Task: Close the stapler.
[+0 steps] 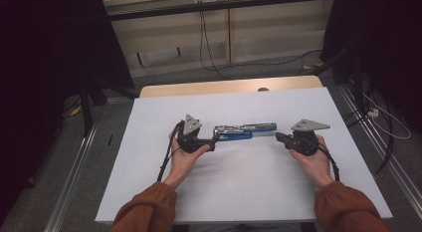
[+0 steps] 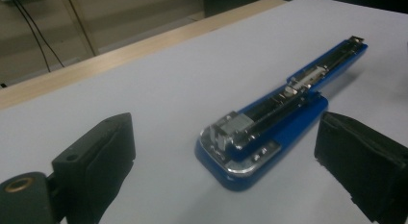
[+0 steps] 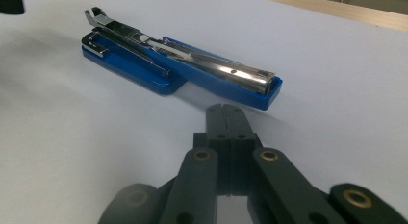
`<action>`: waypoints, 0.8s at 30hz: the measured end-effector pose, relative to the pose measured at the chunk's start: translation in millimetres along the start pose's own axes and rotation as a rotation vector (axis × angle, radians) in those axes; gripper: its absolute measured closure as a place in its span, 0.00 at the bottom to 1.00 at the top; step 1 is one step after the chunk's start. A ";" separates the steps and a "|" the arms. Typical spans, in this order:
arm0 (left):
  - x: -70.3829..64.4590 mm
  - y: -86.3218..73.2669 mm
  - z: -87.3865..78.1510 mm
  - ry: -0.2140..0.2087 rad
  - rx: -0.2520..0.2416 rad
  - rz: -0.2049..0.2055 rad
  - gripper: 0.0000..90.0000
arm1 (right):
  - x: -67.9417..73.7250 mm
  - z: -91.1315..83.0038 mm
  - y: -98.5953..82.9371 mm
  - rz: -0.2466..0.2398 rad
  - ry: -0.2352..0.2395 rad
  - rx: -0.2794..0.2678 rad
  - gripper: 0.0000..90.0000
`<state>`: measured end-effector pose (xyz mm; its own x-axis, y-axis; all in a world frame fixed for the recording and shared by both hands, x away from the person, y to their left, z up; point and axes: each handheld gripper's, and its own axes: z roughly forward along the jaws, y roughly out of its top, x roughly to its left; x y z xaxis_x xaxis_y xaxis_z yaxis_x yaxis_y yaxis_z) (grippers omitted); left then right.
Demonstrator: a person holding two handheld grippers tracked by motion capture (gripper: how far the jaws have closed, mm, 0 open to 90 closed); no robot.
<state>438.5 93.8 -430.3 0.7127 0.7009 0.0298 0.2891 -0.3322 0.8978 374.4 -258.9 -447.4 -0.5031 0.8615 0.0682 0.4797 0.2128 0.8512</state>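
Blue stapler (image 1: pixel 244 131) lies folded out flat near the middle of the white counter (image 1: pixel 249 192), long axis left to right, metal magazine and channel facing up. Base half sits toward the left, arm half toward the right.

Left tongs (image 2: pixel 226 152): jaws spread wide, one on each side of the stapler's rounded base end, neither touching it. Nothing held. The straddle looks like a set-up to pinch and pin that end so the stapler cannot slide.

Right tongs (image 3: pixel 225 116): jaws pressed together, empty, tip just short of the arm end, not in contact. Closed, they make a narrow point, probably meant to push or lift the arm half.

Both hands rest low on the counter at opposite ends of the stapler, likely for steadiness.

Judgement: approach stage; grasp not yet made.
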 end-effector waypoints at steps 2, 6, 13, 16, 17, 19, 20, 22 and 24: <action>1.0 3.1 4.0 -0.004 0.009 -0.008 0.09 | -0.2 0.1 -0.1 0.000 -0.001 0.003 1.00; 2.5 6.2 10.3 -0.010 0.025 -0.030 0.11 | -0.5 0.6 -0.3 -0.006 -0.009 0.010 1.00; 3.7 1.3 13.4 -0.022 0.077 -0.036 0.21 | -0.8 1.7 -0.5 -0.005 -0.014 0.011 1.00; 6.8 -0.2 14.3 -0.007 0.098 -0.057 0.25 | -2.2 3.1 -0.7 -0.004 -0.020 0.010 1.00; 6.9 -0.7 14.6 -0.010 0.095 -0.057 0.29 | -2.4 4.1 -0.3 -0.004 -0.025 0.008 1.00; 7.0 -1.5 15.3 -0.026 0.104 -0.062 0.33 | -1.8 5.1 0.5 -0.008 -0.026 0.008 1.00; 6.8 -1.7 15.2 -0.042 0.110 -0.067 0.36 | -1.0 5.4 0.9 -0.007 -0.025 0.009 1.00; 4.9 -1.1 15.6 -0.061 0.106 -0.073 0.41 | 0.1 6.6 1.4 -0.011 -0.023 0.011 1.00; 3.4 -0.3 15.0 -0.075 0.098 -0.065 0.51 | 0.5 8.1 1.4 -0.012 -0.022 0.012 1.00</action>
<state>450.4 86.8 -437.0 0.7351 0.6750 -0.0637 0.3952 -0.3502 0.8492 380.6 -254.5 -450.4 -0.4926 0.8690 0.0465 0.4829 0.2284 0.8454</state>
